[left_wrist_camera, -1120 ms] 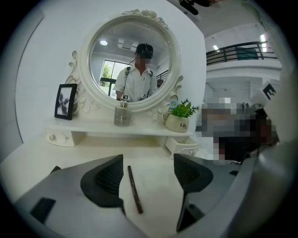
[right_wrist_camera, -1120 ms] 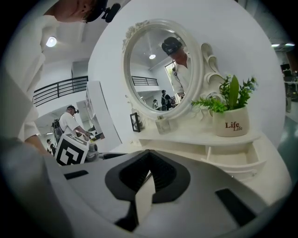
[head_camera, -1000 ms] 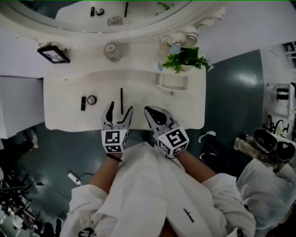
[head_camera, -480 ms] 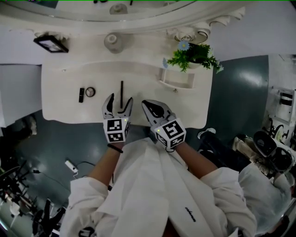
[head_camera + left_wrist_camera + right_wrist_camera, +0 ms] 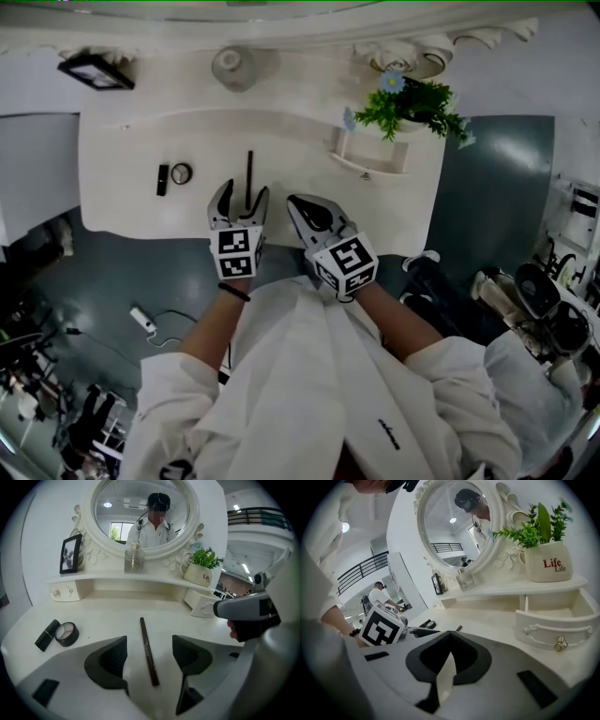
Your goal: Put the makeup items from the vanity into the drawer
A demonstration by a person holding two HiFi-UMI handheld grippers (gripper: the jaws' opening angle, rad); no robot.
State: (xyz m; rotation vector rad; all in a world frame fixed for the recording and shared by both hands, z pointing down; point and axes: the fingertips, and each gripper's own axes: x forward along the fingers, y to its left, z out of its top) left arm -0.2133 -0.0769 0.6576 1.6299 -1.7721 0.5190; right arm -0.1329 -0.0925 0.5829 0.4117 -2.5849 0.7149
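Note:
A thin dark makeup pencil (image 5: 248, 176) lies on the white vanity top (image 5: 122, 150). Its near end (image 5: 148, 653) sits between the jaws of my left gripper (image 5: 149, 657), which are closing; the pads stand apart from it on both sides. Left of it lie a black lipstick (image 5: 46, 635) and a round compact (image 5: 66, 633), seen from above as the lipstick (image 5: 162, 179) and compact (image 5: 181, 173). My right gripper (image 5: 305, 214) hovers shut and empty just right of the left gripper (image 5: 241, 197). The small drawer (image 5: 368, 154) stands pulled open at the right.
A potted green plant (image 5: 418, 101) sits above the drawer (image 5: 555, 620). A glass bottle (image 5: 232, 67) and a photo frame (image 5: 92, 71) stand on the back shelf below the round mirror (image 5: 140, 515). The vanity's front edge runs just under both grippers.
The left gripper has slid forward, so the pencil's near end now lies between its jaws, which have narrowed a little. The right gripper stays shut beside it.

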